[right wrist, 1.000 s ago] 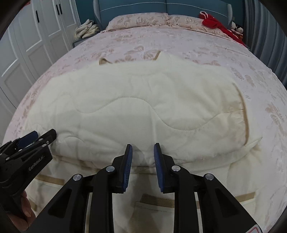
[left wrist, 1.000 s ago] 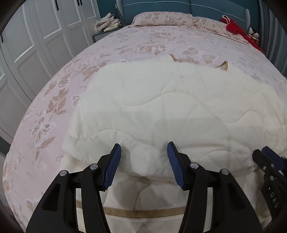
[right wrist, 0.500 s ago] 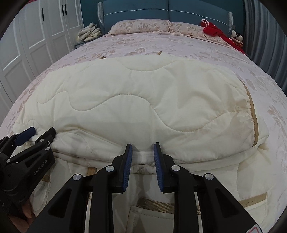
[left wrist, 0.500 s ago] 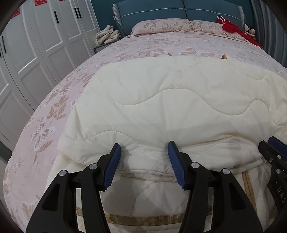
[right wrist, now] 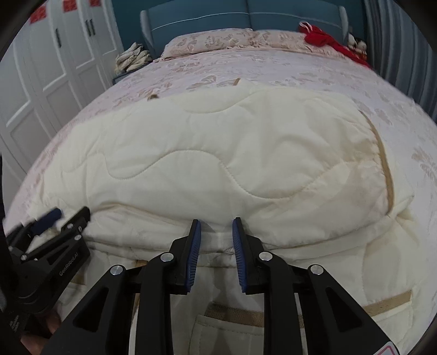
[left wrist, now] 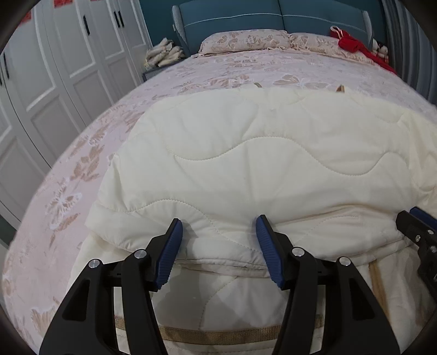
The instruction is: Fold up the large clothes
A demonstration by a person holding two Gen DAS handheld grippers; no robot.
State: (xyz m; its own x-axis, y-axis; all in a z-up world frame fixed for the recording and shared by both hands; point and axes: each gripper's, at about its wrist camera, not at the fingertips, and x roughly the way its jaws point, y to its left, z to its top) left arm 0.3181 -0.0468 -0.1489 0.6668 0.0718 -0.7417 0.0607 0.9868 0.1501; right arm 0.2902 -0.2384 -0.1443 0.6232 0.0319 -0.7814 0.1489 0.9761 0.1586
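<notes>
Left claw (left wrist: 218, 232): jaws stand apart, straddling the folded front edge of the cream quilted garment (left wrist: 273, 153); whether the blue pads press the cloth cannot be told.
Right claw (right wrist: 215, 232): jaws closing, with a narrow gap left and a ridge of the garment's fold between the pads; a firm pinch cannot be confirmed.
Claws to each other: in the left wrist view the right claw shows at 3 o'clock; in the right wrist view the left claw shows at 9 o'clock. Both sit on the same front fold, apart.
Garment: folded over itself, the upper layer with wavy stitching toward 12 o'clock, the lower layer with tan trim (left wrist: 218, 334) toward 6 o'clock; a pocket (right wrist: 232, 330) lies at 6 o'clock in the right wrist view.
Containers: none can be made out.
Bed (left wrist: 82, 163): pink butterfly-print cover under the garment; pillows (left wrist: 245, 41) at 12 o'clock, red cloth (left wrist: 352, 45) at 1 o'clock.
Room: white wardrobe doors (left wrist: 54, 68) at 10 o'clock, blue headboard (left wrist: 273, 20) at 12 o'clock, a heap of pale cloth (left wrist: 164, 53) at 11 o'clock beside the bed.
</notes>
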